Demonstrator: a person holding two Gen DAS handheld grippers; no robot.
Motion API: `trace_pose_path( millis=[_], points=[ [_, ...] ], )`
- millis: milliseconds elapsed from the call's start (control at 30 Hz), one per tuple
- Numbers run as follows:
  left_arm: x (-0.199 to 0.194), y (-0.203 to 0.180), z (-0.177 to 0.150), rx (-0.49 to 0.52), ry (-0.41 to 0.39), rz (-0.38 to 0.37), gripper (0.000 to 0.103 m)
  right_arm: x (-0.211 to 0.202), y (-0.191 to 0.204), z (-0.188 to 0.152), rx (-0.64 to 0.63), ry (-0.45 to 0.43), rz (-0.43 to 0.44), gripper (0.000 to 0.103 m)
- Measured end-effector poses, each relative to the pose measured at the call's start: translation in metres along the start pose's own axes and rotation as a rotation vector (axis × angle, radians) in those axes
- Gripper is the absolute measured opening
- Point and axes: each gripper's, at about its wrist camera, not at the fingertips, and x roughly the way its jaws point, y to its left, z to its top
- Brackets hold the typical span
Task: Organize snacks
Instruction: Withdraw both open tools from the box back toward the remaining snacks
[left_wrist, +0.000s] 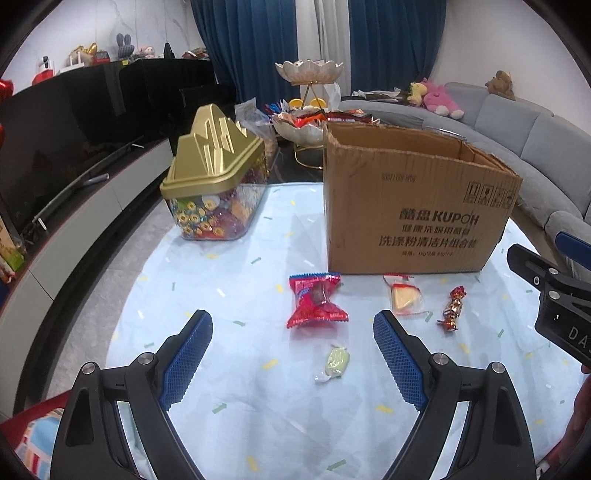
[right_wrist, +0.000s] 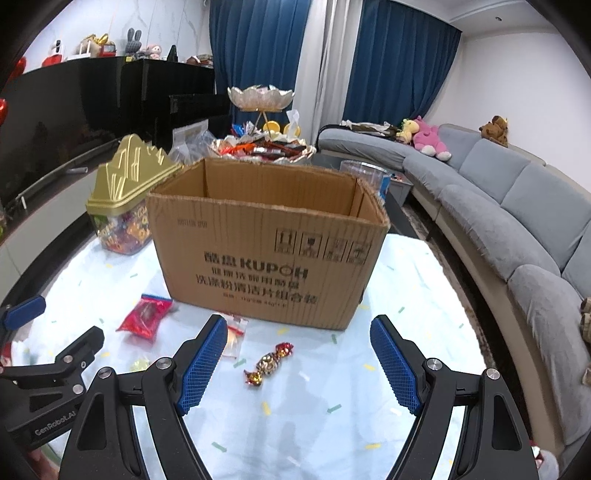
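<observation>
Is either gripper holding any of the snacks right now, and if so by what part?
Nothing is held. The left gripper and right gripper are both open and empty, above the loose candies on the cloth.

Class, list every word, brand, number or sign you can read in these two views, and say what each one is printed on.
"KUPOH": front of the cardboard box, beside Chinese characters.
Chinese lines beneath it: too blurred to quote reliably.
Small line at the box's bottom: unreadable.
Four handling symbols: box front, upper right.
"GenRobot.AI": body of the left gripper, seen from the right wrist.
"DA", cut off: right gripper, seen from the left wrist.
Red snack packet: print too small.
</observation>
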Motion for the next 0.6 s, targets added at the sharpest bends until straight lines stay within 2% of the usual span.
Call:
trace_pose_path(
  millis=[167,600],
  points=[
    [0.011,0.000,-0.010,-0.010,0.016,-0.014,0.089,0.008,0.004,-0.010,-0.008,0.010,0.007,0.080],
    [0.041,-0.010,-0.027,0.045,0.059,-0.003,0.089,0.033,0.012,-0.028,-0.051,0.008,0.017,0.080]
  ],
)
